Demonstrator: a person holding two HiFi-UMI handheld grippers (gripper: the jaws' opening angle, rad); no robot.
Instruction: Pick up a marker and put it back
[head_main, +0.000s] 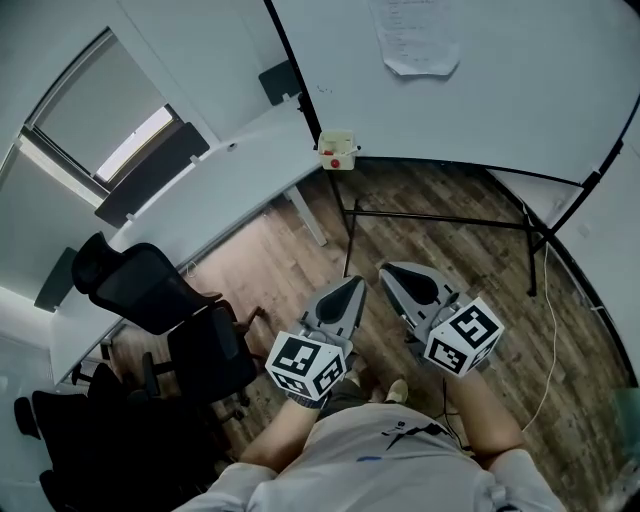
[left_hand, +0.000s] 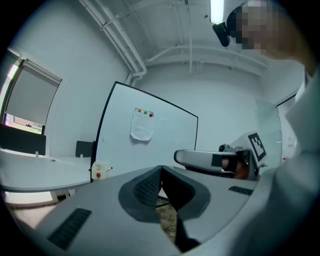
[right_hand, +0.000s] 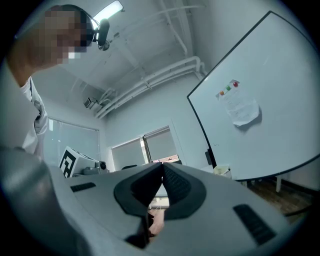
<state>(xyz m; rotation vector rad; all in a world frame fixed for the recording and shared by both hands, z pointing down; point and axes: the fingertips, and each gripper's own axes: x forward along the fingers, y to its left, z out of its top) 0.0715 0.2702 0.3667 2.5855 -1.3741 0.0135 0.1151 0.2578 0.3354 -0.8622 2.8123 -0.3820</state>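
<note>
The left gripper (head_main: 352, 284) and right gripper (head_main: 386, 270) hang side by side over the wooden floor (head_main: 450, 225), both closed on nothing, well apart from the small pale box (head_main: 338, 150) at the whiteboard's (head_main: 520, 90) lower left corner, the marker too small to tell.

An office: a whiteboard (head_main: 480, 90) on a stand; a long white desk (head_main: 220, 180); black swivel chairs (head_main: 140, 285).
</note>
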